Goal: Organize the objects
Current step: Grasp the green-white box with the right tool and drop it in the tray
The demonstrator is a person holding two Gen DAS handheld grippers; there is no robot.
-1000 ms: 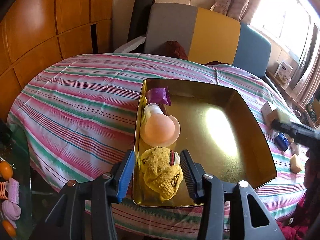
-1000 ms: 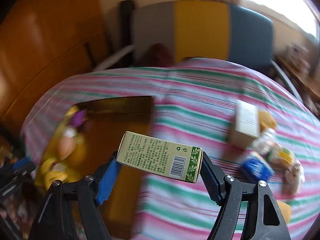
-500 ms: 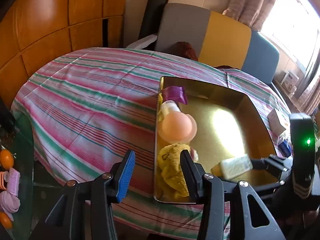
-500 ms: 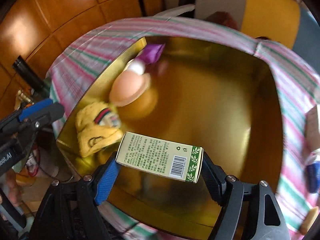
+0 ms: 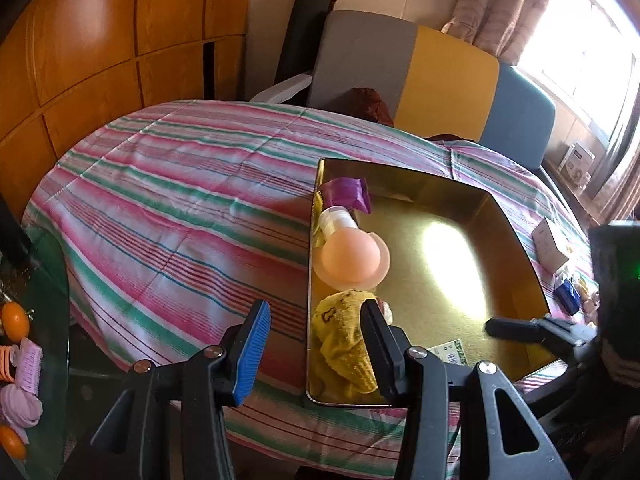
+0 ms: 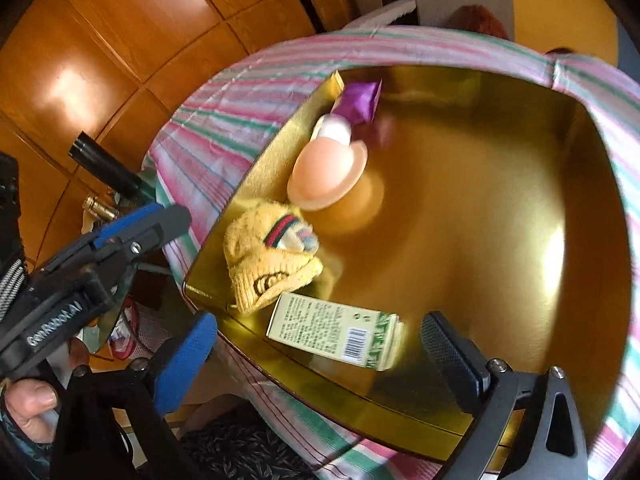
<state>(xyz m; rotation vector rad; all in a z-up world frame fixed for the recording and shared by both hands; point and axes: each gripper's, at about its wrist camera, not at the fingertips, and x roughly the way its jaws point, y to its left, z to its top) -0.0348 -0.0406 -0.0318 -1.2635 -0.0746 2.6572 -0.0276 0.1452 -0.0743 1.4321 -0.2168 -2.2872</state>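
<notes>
A gold tray (image 5: 516,240) (image 6: 500,200) lies on the striped tablecloth. In it are a purple packet (image 5: 347,194) (image 6: 358,101), a peach bottle (image 5: 352,256) (image 6: 326,172), a yellow knitted sock (image 5: 340,344) (image 6: 268,264) and a green-and-cream carton (image 6: 336,332), which lies flat near the tray's near edge; its corner shows in the left wrist view (image 5: 450,354). My right gripper (image 6: 320,360) is open, its fingers spread either side of the carton. My left gripper (image 5: 316,344) is open and empty over the tray's near left edge.
A white box (image 5: 550,244) and a blue packet (image 5: 568,296) lie on the cloth right of the tray. A grey, yellow and blue sofa (image 5: 420,68) stands behind the table. A glass side table (image 5: 24,340) with small items is at the left.
My right gripper carried the carton from the table's right side over the tray, then opened and let it go onto the tray floor. My left gripper shifted a little left.
</notes>
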